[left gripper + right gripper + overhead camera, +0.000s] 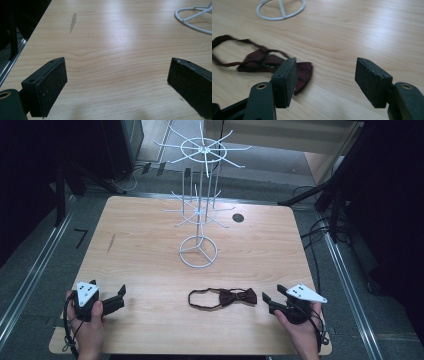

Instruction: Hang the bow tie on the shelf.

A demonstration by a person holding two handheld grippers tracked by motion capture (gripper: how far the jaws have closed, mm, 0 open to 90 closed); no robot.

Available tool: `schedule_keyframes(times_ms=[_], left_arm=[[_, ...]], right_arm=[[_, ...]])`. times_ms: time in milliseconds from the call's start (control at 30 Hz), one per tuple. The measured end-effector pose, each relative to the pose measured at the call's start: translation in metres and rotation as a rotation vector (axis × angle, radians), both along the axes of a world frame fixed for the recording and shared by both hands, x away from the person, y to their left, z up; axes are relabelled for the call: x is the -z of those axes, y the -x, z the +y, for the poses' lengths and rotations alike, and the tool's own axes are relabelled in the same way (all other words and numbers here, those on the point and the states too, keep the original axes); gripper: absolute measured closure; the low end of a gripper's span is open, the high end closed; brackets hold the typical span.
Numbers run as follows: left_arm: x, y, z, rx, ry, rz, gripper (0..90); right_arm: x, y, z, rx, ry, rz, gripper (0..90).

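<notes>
1. A wooden table (150, 270) is seen from the high view, and both grippers are held low over its near edge, one at each corner.
2. A white wire rack (200, 205) is stood upright at the middle of the table, well ahead of both grippers; its ring base (280, 10) is seen far beyond the right gripper's jaws and to their left.
3. A dark red bow tie (237, 296) with its strap looped out beside it is laid flat on the table, just beside the right gripper (270, 301), on the side toward the left gripper.
4. In the right gripper view, the bow tie (262, 62) is partly covered by the left-hand jaw; nothing is held between the jaws, which are spread apart over bare wood.
5. The left gripper (117, 297) is held by the person's left hand (87, 325), well apart from the bow tie; its jaws are spread wide with only tabletop between them.
6. A small dark round hole (238, 218) is seen in the table's far part, beyond the right gripper.
</notes>
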State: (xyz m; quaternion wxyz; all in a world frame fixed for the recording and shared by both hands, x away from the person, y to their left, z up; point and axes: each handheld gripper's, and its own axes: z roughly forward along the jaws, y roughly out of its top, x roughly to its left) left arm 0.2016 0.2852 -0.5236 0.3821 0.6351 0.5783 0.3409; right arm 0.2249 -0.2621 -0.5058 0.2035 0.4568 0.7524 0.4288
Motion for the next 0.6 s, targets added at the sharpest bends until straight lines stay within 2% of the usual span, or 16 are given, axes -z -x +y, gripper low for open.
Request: schedule_keyframes(times_ms=[33,67,267,367,400,433,467,500,533,600], left_arm=[[0.0,0.0,0.0,0.0,0.002,0.002,3.2],[0.0,-0.001,0.001,0.001,0.005,0.006,3.2],[0.0,-0.001,0.001,0.006,0.008,0.008,3.2],[0.0,0.0,0.001,0.006,0.009,0.006,3.2],[0.0,-0.001,0.001,0.007,0.008,0.006,3.2],[0.0,-0.001,0.001,0.007,0.008,0.006,3.3],[0.0,-0.001,0.001,0.008,0.007,0.007,3.3],[0.0,-0.001,0.001,0.008,0.007,0.007,3.4],[0.0,-0.001,0.001,0.007,0.002,0.013,3.6],[0.0,-0.001,0.001,0.006,0.005,0.016,4.0]], right_arm=[[-0.002,-0.002,0.006,-0.03,0.012,0.011,35.0],[-0.006,-0.005,0.018,-0.098,0.051,0.029,34.5],[-0.014,-0.017,0.05,-0.283,0.16,0.078,32.6],[-0.016,-0.022,0.064,-0.356,0.217,0.106,31.4],[-0.017,-0.024,0.068,-0.37,0.237,0.106,31.3],[-0.017,-0.024,0.068,-0.37,0.237,0.106,31.3],[-0.016,-0.028,0.076,-0.398,0.26,0.122,30.6],[-0.016,-0.028,0.076,-0.398,0.26,0.122,30.6],[-0.016,-0.033,0.082,-0.434,0.301,0.129,30.4],[-0.016,-0.037,0.088,-0.466,0.326,0.148,29.5]])
